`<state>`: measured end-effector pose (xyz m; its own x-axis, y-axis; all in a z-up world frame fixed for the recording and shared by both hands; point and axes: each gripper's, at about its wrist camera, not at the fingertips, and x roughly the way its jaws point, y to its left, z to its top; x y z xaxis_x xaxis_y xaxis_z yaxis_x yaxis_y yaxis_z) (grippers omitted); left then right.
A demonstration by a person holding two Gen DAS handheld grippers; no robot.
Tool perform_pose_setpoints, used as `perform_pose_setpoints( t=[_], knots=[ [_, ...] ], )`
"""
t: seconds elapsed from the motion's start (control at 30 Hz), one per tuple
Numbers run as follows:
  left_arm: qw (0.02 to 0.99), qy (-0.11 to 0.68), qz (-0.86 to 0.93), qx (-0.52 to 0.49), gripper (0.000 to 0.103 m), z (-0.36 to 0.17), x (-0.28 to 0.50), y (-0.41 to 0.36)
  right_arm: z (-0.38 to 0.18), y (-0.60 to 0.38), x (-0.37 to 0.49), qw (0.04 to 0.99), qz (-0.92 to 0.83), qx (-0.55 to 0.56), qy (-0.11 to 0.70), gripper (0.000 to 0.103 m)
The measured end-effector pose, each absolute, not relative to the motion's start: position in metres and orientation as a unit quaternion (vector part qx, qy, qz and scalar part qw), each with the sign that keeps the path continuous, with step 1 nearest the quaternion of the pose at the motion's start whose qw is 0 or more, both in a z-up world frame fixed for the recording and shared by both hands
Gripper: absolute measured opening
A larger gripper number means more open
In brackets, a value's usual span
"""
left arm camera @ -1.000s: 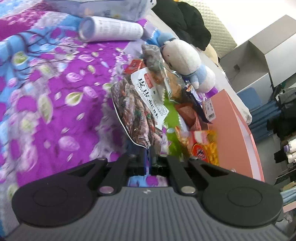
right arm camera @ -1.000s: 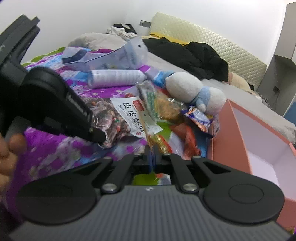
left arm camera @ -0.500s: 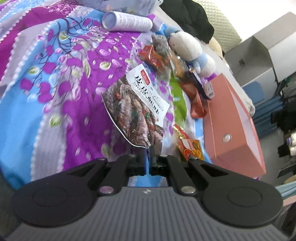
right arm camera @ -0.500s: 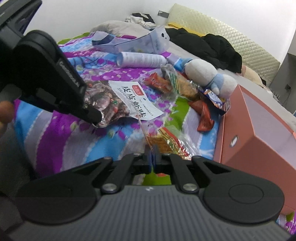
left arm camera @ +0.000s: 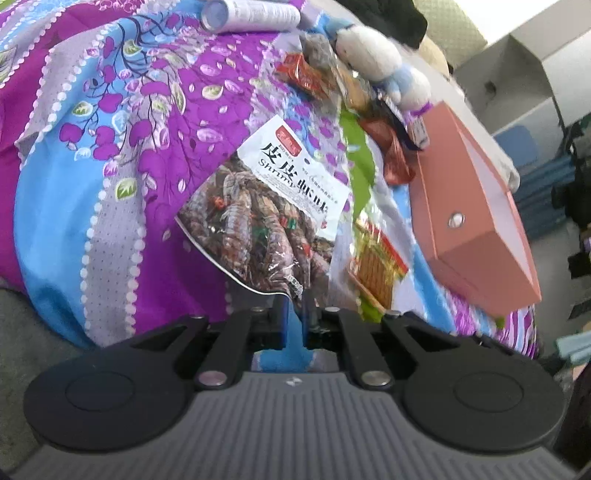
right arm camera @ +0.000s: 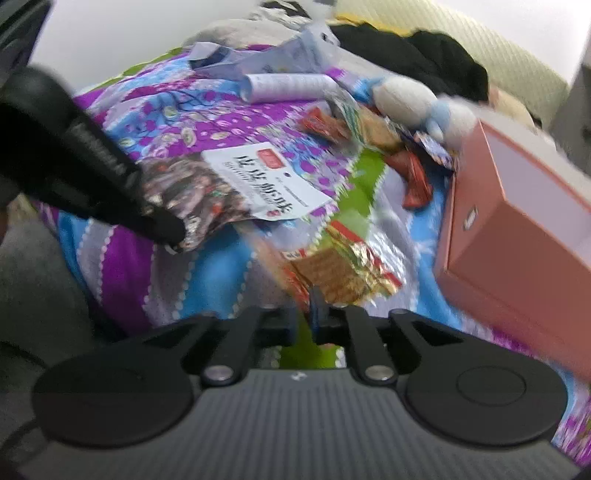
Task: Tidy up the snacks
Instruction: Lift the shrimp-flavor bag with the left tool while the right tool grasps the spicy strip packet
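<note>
Both grippers' jaws have just been opening. The left gripper (left arm camera: pixel 294 322) stands narrowly parted at the clear printed shrimp packet (left arm camera: pixel 269 218); the right gripper (right arm camera: pixel 303 320) apparently releases the gold-and-red cracker packet (right arm camera: pixel 341 267). Both packets lie on the floral bedspread (left arm camera: pixel 122 155) beside the salmon-pink open box (left arm camera: pixel 476 225); regrasping is required next.

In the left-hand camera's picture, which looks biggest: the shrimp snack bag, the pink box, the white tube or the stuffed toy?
Largest to smallest, as they look:
1. shrimp snack bag and pink box, too alike to rank
2. stuffed toy
3. white tube
The bag lies nearest the camera, so true sizes may differ.
</note>
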<state>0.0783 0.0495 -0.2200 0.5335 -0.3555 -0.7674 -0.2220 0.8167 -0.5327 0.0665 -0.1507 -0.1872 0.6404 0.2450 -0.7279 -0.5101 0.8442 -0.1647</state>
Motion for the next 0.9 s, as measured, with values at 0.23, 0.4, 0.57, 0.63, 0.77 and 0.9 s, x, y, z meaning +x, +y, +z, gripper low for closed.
perform_pose_setpoints(
  t=[0.23, 0.4, 0.57, 0.63, 0.77, 0.9],
  knots=[
    [0.830, 0.485, -0.043, -0.273, 0.073, -0.212, 0.059, 0.049, -0.181, -0.168, 0.067, 0.898, 0.203, -0.085, 0.381, 0.075],
    [0.847, 0.475, -0.043, -0.234, 0.086, -0.198, 0.064, 0.049, -0.184, -0.181, 0.078, 0.904, 0.164, -0.004, 0.394, 0.075],
    [0.879, 0.449, -0.038, -0.157, 0.092, -0.187, 0.085, 0.050, -0.194, -0.193, 0.097, 0.898, 0.126, 0.091, 0.412, 0.075],
    [0.883, 0.451, -0.040, -0.120, 0.092, -0.189, 0.099, 0.052, -0.197, -0.193, 0.101, 0.898, 0.115, 0.105, 0.411, 0.075],
    [0.891, 0.446, -0.059, -0.065, 0.092, -0.195, 0.119, 0.054, -0.203, -0.191, 0.109, 0.899, 0.097, 0.116, 0.411, 0.075],
    [0.886, 0.455, -0.084, -0.021, 0.097, -0.206, 0.133, 0.048, -0.210, -0.188, 0.112, 0.900, 0.083, 0.110, 0.414, 0.075]
  ],
)
